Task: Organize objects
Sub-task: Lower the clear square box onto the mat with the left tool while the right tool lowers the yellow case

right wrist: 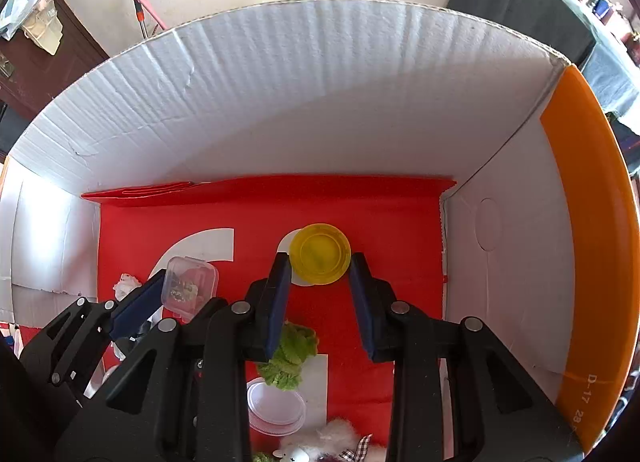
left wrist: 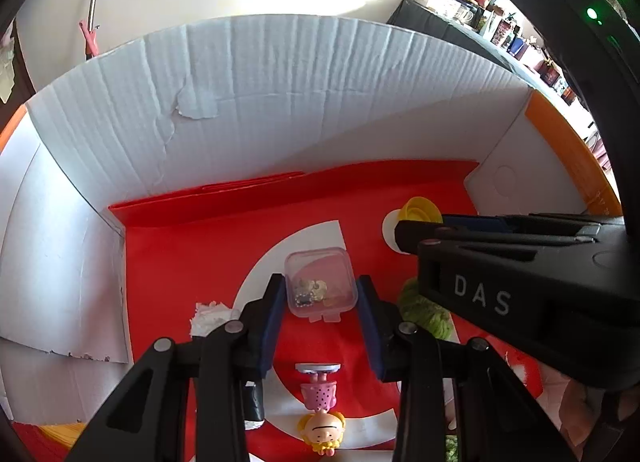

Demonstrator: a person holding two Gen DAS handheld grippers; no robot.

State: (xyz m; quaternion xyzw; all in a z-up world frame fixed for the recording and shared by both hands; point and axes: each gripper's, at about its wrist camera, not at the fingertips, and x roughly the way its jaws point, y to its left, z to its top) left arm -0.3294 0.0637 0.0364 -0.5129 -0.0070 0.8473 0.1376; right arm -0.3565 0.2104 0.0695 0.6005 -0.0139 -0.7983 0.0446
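Closest to the left claw's camera lies a little doll (left wrist: 320,418) with yellow hair and a pink dress, flat on the red sheet (left wrist: 192,262) that covers the floor of the big white box (left wrist: 280,94). Above the doll, the left claw (left wrist: 322,294) is open only a bit, and its blue pads sit on both sides of a small clear box (left wrist: 320,282) with tiny shiny bits inside. The pads look like they press its sides, so the claw seems to hold it. A scrap of white paper (left wrist: 208,318) lies just to the left. In the right claw's view, a clear round lid (right wrist: 276,408) and a white fluffy toy (right wrist: 332,438) lie nearest the camera, and a green woolly lump (right wrist: 292,354) lies under the claw's left finger. The right claw (right wrist: 320,266) is also open just a little. Its two tips touch the sides of a yellow round cup (right wrist: 320,254), which sits on the red sheet, so it seems to grip the cup. Behind both claws, the red sheet folds up against the white back wall of the box. An orange strip (right wrist: 592,222) runs along the right wall.
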